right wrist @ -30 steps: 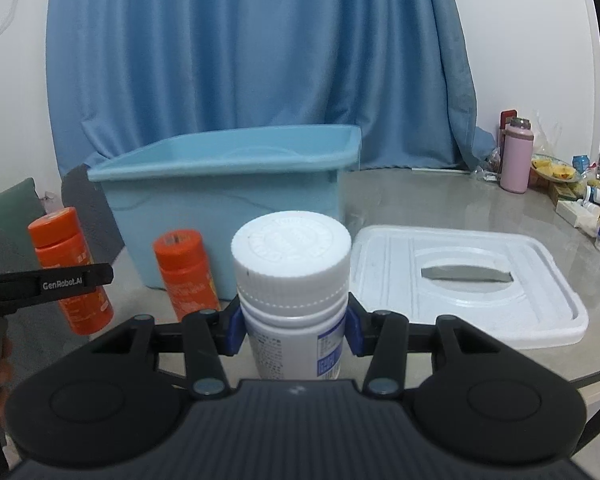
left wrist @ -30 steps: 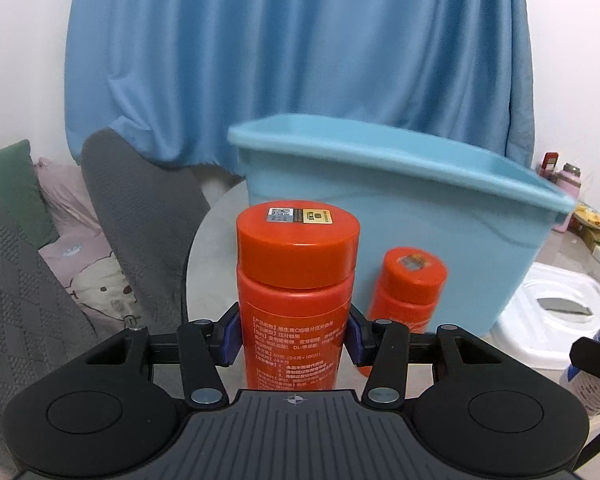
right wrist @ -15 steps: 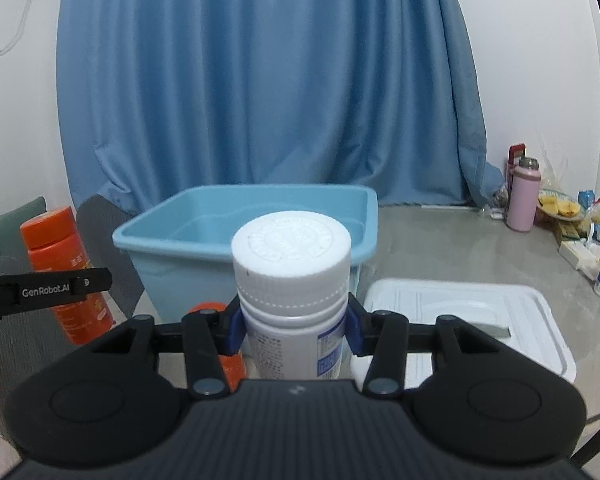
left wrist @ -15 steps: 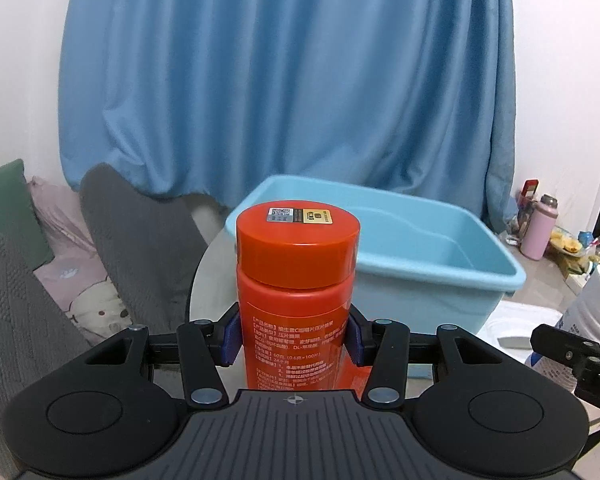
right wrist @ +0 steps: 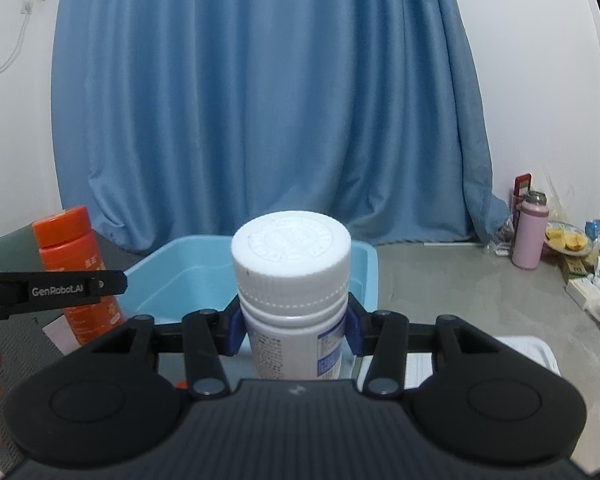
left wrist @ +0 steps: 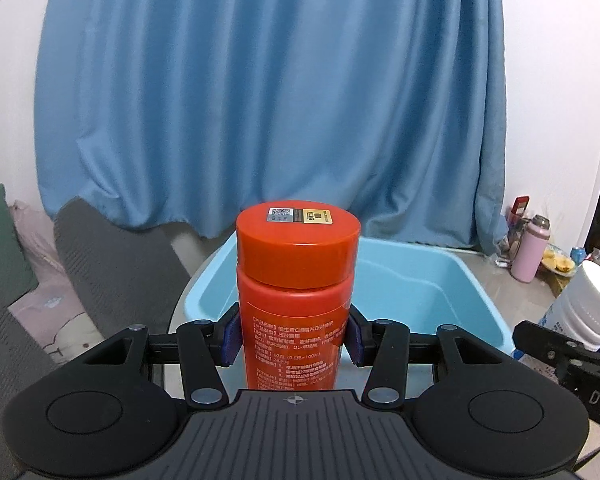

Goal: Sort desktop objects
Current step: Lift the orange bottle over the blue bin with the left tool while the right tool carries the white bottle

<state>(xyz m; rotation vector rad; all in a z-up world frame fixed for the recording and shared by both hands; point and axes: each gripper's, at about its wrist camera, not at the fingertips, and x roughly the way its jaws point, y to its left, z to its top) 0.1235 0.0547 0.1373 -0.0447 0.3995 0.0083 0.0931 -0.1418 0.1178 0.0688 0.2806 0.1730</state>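
My left gripper [left wrist: 294, 340] is shut on an orange bottle [left wrist: 296, 280] with an orange cap, held upright above the near edge of the light blue bin [left wrist: 440, 292]. My right gripper [right wrist: 294, 330] is shut on a white bottle [right wrist: 292, 280] with a white ribbed cap, held upright above the near edge of the same bin [right wrist: 180, 284]. The white bottle also shows at the right of the left wrist view [left wrist: 584, 308]. The orange bottle shows at the left of the right wrist view [right wrist: 76, 264]. The bin's inside looks empty where visible.
A white foam lid [right wrist: 516, 356] lies on the grey table [right wrist: 460, 280] right of the bin. A pink flask [right wrist: 530, 232] and small clutter [right wrist: 592, 280] stand at the far right. A blue curtain [right wrist: 260, 100] hangs behind. A grey sofa [left wrist: 112, 264] is at the left.
Both grippers have risen with their bottles and now look down into the bin. The second orange bottle on the table has dropped almost out of view.
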